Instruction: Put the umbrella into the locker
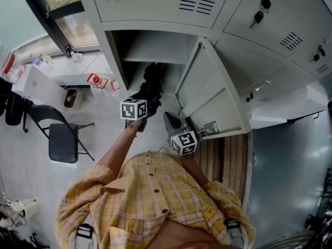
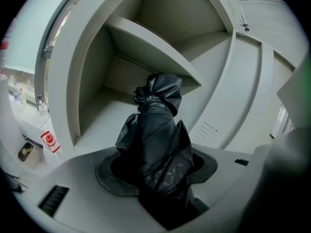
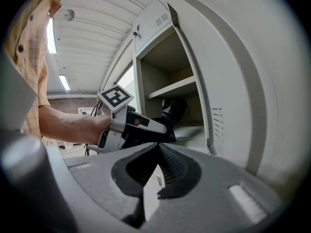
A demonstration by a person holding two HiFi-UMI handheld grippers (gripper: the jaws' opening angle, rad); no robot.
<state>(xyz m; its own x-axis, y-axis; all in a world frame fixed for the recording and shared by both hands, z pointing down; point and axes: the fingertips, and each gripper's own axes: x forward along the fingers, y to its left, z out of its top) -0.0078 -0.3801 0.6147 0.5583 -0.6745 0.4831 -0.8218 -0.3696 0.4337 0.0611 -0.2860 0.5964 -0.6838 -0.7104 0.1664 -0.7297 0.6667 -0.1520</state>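
A folded black umbrella [image 1: 151, 82] [image 2: 156, 140] is clamped in my left gripper [image 1: 146, 98] [image 2: 160, 181], which is shut on its lower part. Its tip end reaches into the open grey locker [image 1: 155, 48] and sits just under the shelf [image 2: 155, 50]. The locker door [image 1: 207, 92] stands swung open to the right. My right gripper [image 1: 175, 122] [image 3: 158, 149] hangs beside the door's lower edge, its jaws shut with nothing seen between them. In the right gripper view the left gripper [image 3: 129, 127] and the umbrella [image 3: 174, 109] show in front of the opening.
A black folding chair [image 1: 62, 136] stands to the left on the floor. Behind it is a white table [image 1: 49, 84] with bottles [image 1: 97, 81]. Shut lockers with keys [image 1: 258, 17] fill the upper right. Wooden slats [image 1: 228, 154] lie under the door.
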